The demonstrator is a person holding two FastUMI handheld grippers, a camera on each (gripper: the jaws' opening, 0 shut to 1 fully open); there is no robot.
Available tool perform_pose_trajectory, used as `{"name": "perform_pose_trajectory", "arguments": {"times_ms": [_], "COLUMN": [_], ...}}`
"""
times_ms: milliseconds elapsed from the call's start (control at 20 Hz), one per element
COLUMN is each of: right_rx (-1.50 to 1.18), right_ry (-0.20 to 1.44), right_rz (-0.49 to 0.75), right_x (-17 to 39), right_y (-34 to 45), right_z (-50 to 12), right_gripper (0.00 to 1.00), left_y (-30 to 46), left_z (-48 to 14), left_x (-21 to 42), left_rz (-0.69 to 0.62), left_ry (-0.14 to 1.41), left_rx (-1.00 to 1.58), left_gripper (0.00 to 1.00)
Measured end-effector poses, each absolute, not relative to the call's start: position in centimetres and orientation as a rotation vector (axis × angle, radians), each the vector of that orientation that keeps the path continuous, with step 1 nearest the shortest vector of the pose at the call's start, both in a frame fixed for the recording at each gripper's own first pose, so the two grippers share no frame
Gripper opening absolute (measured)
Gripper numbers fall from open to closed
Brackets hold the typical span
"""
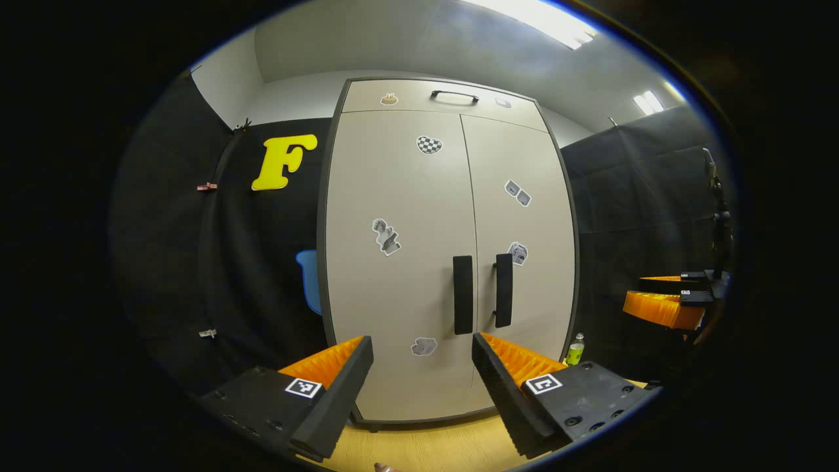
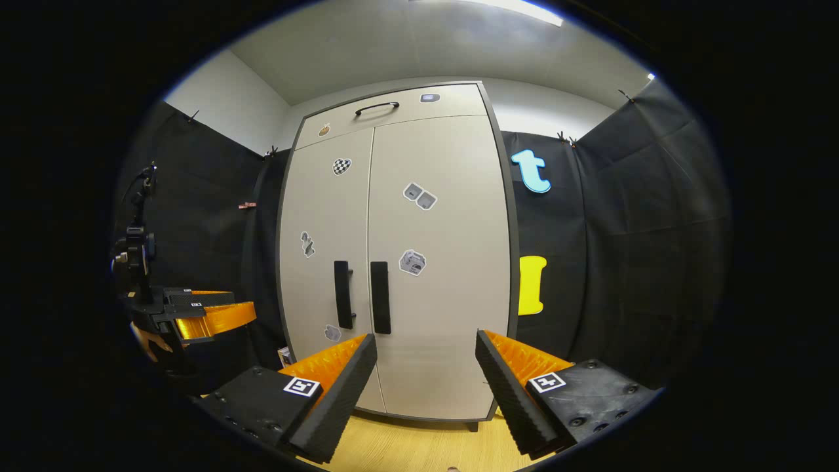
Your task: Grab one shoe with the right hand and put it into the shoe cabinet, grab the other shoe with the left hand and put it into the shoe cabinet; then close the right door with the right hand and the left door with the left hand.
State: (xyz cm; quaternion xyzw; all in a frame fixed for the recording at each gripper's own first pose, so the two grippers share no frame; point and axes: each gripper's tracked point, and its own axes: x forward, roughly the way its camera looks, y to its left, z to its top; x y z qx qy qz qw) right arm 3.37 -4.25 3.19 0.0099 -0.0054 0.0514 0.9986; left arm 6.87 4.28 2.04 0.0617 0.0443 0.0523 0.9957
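Right now I have both hand-held grippers held back from the cabinet [image 1: 452, 262], and both of its doors are shut. From the left gripper view, the left door [image 1: 393, 262] and right door [image 1: 521, 242] meet flush at the middle seam, with the two dark vertical handles [image 1: 463, 295] side by side just either side of it. Small stickers [image 1: 387, 237] are scattered over both door faces, and a drawer front with a curved handle [image 1: 454, 96] runs across the top.

My left hand-held gripper [image 1: 423, 367] is released: its fingers stand well apart with nothing between them, only the lower part of the cabinet showing through the gap. My right hand-held gripper [image 2: 426, 367] is likewise spread wide and empty, pointed at the bottom of the right door [image 2: 439, 262].

In the left gripper view I can see the right hand-held gripper far off to the right edge, near the booth wall. A small bottle [image 1: 575, 349] stands on the floor [image 1: 426, 446] just beside the cabinet's lower right corner. In the right gripper view the left hand-held gripper sits off to the left, with part of a hand [image 2: 147, 342] under it.

I cannot see either shoe; the cabinet's inside is hidden behind the closed doors. The cabinet stands on short feet on a pale wooden floor.
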Motion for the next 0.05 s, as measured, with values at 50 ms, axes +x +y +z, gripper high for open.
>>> {"name": "perform_pose_trajectory", "arguments": {"times_ms": [50], "right_rx": [0.019], "right_ry": [-0.012], "right_rz": [0.103], "right_x": [3.38], "right_y": [-4.25], "right_z": [3.20], "right_gripper": [0.99], "left_y": [4.19], "left_z": [2.11], "left_x": [6.93], "left_rz": [0.102], "left_ry": [0.087], "left_rx": [0.125], "left_gripper": [0.96]}}
